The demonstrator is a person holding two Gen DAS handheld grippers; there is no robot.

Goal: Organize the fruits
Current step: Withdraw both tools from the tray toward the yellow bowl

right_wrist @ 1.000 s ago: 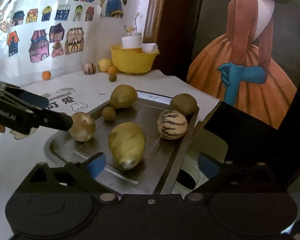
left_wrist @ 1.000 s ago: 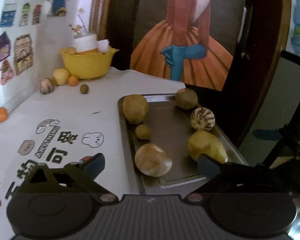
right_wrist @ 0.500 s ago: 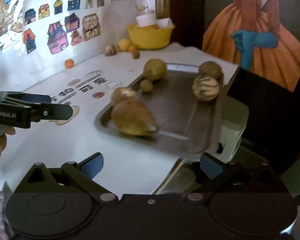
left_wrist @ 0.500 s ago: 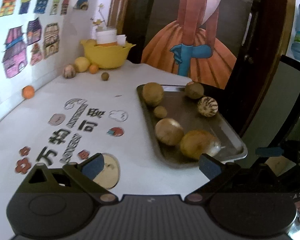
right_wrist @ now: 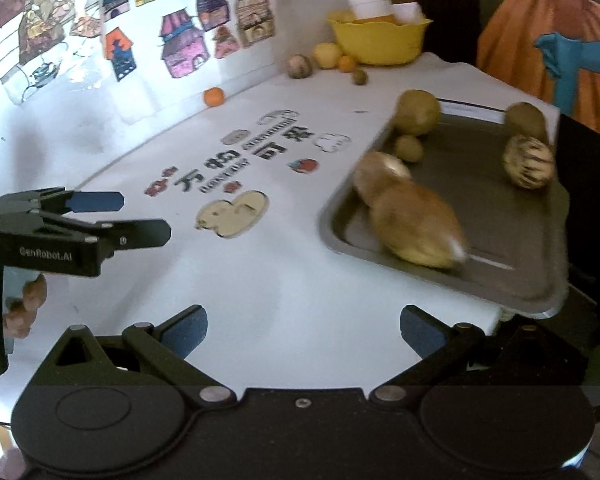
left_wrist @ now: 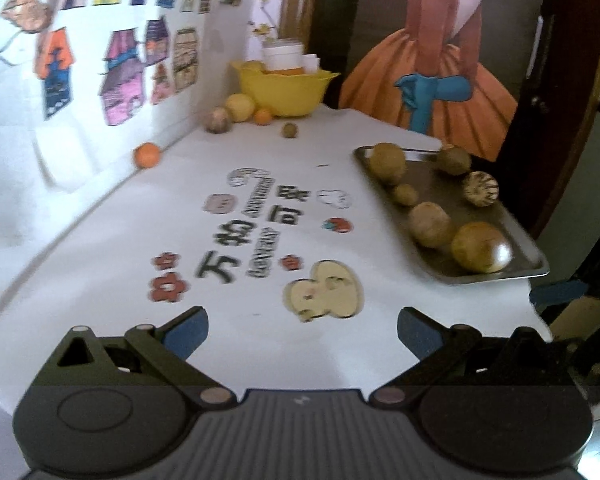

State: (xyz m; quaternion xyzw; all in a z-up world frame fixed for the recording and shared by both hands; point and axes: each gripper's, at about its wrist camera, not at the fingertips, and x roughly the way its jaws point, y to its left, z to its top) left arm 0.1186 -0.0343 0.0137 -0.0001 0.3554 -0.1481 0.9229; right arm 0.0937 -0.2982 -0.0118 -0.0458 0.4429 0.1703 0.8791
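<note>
White tablecloth (left_wrist: 260, 152) with cartoon prints and big characters covers the table, and coloured house drawings (right_wrist: 184, 40) are stuck on the wall to the left of both grippers.

Left gripper (left_wrist: 302, 330) is wide open with nothing between its blue pads, sitting over bare cloth. Right gripper (right_wrist: 304, 330) is the same: spread apart and empty. In the right wrist view you can also see the left gripper off to the left side, with a hand (right_wrist: 20, 304) wrapped on its handle.

Metal tray (left_wrist: 512, 232) sits ahead and to the right of the left gripper, near the table's right edge. Six fruits on it: a big yellowish one (left_wrist: 480, 246) nearest, a tan round one (left_wrist: 430, 224) touching it, a small greenish one (left_wrist: 405, 194), a larger round greenish one (left_wrist: 388, 158) at the far left corner, a striped one (left_wrist: 480, 188), and a brownish one (left_wrist: 454, 160) at the far right. The near fruits are blurry in the right wrist view.

Way ahead is a yellow bowl (left_wrist: 286, 88) with a white cup (left_wrist: 282, 54) in it. Just beside the bowl: a pale yellow fruit (left_wrist: 240, 107), a brownish striped fruit (left_wrist: 219, 120), a small orange (left_wrist: 263, 116) and a small dark green fruit (left_wrist: 289, 130). Another orange (left_wrist: 147, 155) sits alone by the wall.
</note>
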